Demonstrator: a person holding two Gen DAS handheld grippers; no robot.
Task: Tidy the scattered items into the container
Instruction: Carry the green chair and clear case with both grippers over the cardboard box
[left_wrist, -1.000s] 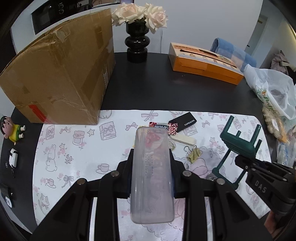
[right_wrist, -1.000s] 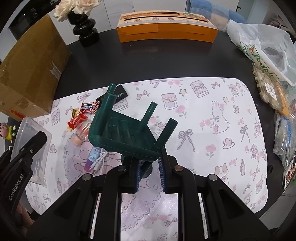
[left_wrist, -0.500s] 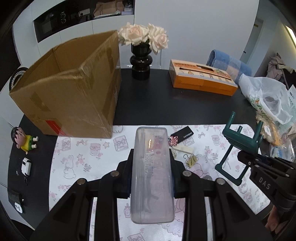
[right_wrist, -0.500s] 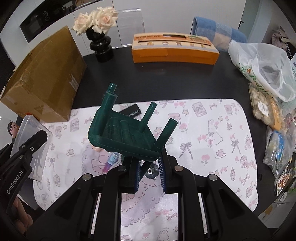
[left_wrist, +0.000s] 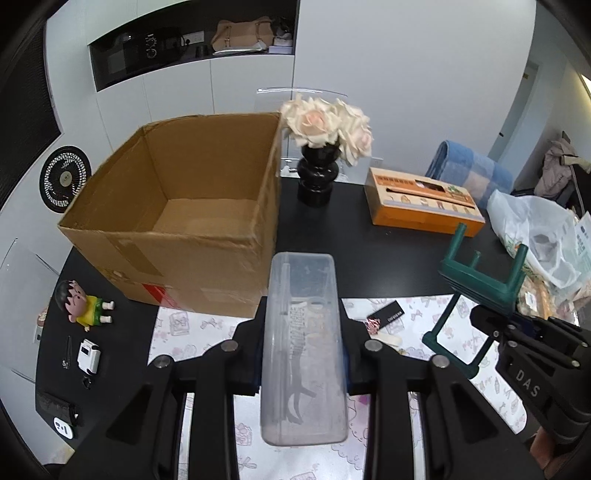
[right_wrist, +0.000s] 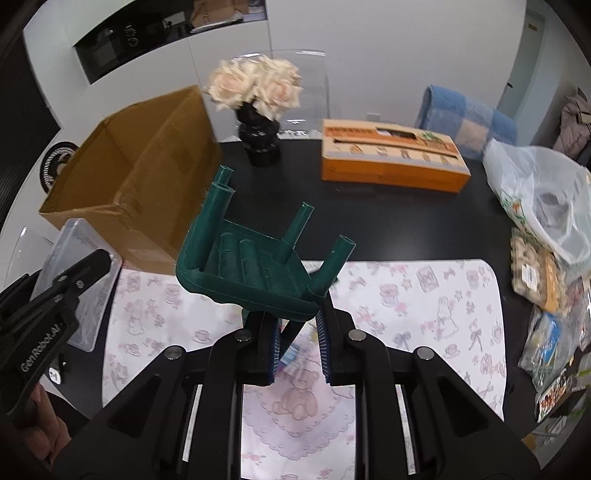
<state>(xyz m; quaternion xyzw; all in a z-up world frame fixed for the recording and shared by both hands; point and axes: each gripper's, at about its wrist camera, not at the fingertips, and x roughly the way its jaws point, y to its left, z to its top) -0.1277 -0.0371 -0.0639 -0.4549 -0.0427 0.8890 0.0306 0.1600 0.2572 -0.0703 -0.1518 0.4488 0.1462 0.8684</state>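
Clear plastic oblong case (left_wrist: 303, 347) sits clamped lengthwise in the left gripper (left_wrist: 303, 369), now lifted higher than a second ago, so the open brown cardboard box (left_wrist: 192, 206) shows its bare inside just ahead. Right gripper (right_wrist: 297, 345) pinches one leg of the small dark green plastic stool (right_wrist: 258, 273), upturned, also raised well above the pink-patterned mat (right_wrist: 406, 314) on the black desk (left_wrist: 388, 258).
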